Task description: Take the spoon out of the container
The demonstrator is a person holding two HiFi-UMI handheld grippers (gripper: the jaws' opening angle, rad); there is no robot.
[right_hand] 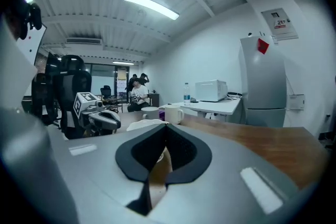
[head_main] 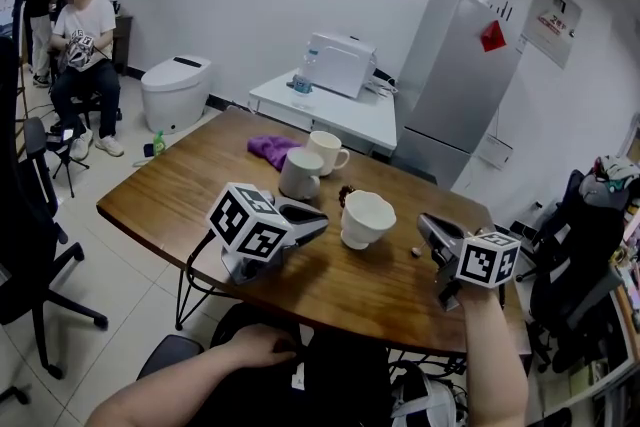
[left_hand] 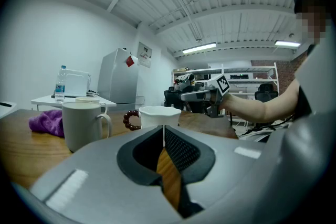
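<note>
Office room, wooden worktop (head_main: 160,205), contents as follows.

Item 1: white scalloped cup (head_main: 367,218), upright near the middle of the worktop; by judgement the container named in the task.

Item 2: spoon. Not visible in any view; no handle shows above the cup's rim, so its long axis cannot be told.

Item 3: left gripper (head_main: 325,220), lying on the worktop just left of the cup, jaws pointing at it. Jaw tips meet with nothing between them. The left hand (head_main: 255,347) rests at the lap, off the tool.

Item 4: right gripper (head_main: 424,223), held above the worktop to the cup's right, jaws aimed back toward the cup. Jaws fully together, empty.

Item 5: two mugs (head_main: 300,174), a purple cloth (head_main: 272,150) and a bead bracelet (head_main: 346,191), all beyond the cup.

Governing relation: the cup sits between the two sets of jaws, the left ones nearer; the right gripper is the one in hand. Either must part its jaws first and come at the cup from above.
</note>
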